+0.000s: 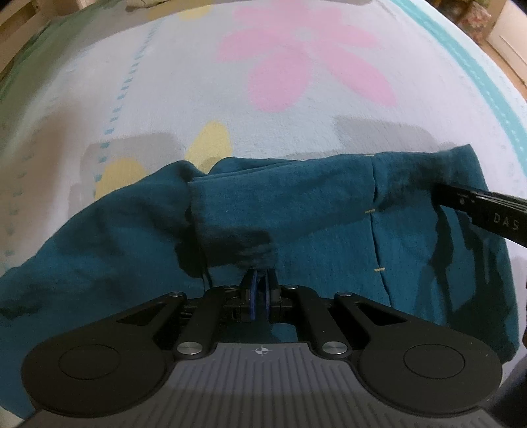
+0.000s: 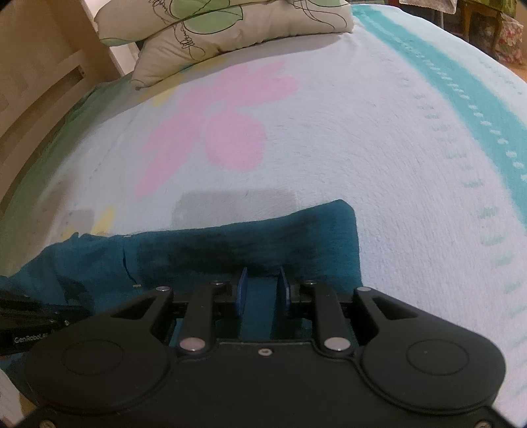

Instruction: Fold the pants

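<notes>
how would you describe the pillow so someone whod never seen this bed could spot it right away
Start with the bed's pale blanket with its big pink flower. Follow the flower to the far end, by the wooden headboard: the pillow lies there. It is cream with outlined green leaves, unlike the plain teal pants at the near edge.

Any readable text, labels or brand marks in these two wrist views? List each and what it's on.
"DAS" – white letters on the black right gripper, seen from the left wrist.
"GenRobot..." – white print on the black left gripper's body, rest blurred.
Teal fabric pants: no text.
</notes>
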